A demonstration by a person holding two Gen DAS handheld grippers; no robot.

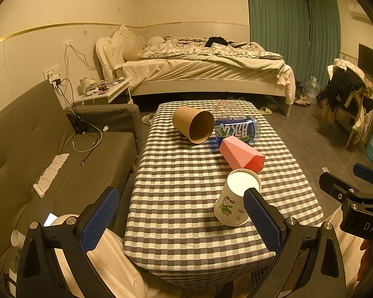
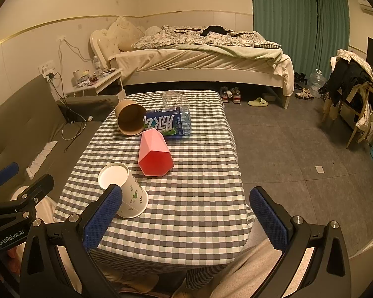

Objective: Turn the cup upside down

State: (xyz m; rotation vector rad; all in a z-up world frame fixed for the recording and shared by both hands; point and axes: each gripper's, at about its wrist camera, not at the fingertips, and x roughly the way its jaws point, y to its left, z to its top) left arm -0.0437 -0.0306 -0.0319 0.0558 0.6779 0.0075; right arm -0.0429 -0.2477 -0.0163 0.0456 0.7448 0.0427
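Observation:
A white paper cup (image 1: 233, 198) with green leaf print stands upside down on the checked table (image 1: 181, 198), base up; it also shows in the right wrist view (image 2: 126, 193). A pink faceted cup (image 1: 241, 154) (image 2: 154, 154) and a brown paper cup (image 1: 194, 124) (image 2: 130, 120) lie on their sides further back. My left gripper (image 1: 181, 221) is open and empty above the table's near edge, its right finger just in front of the white cup. My right gripper (image 2: 186, 216) is open and empty, its left finger in front of that cup.
A blue-labelled plastic bottle (image 1: 236, 128) (image 2: 171, 123) lies on its side behind the pink cup. A grey sofa (image 1: 37, 149) is at the left with cables on it. A bed (image 1: 199, 67) stands at the back. A chair with clothes (image 2: 353, 92) is at the right.

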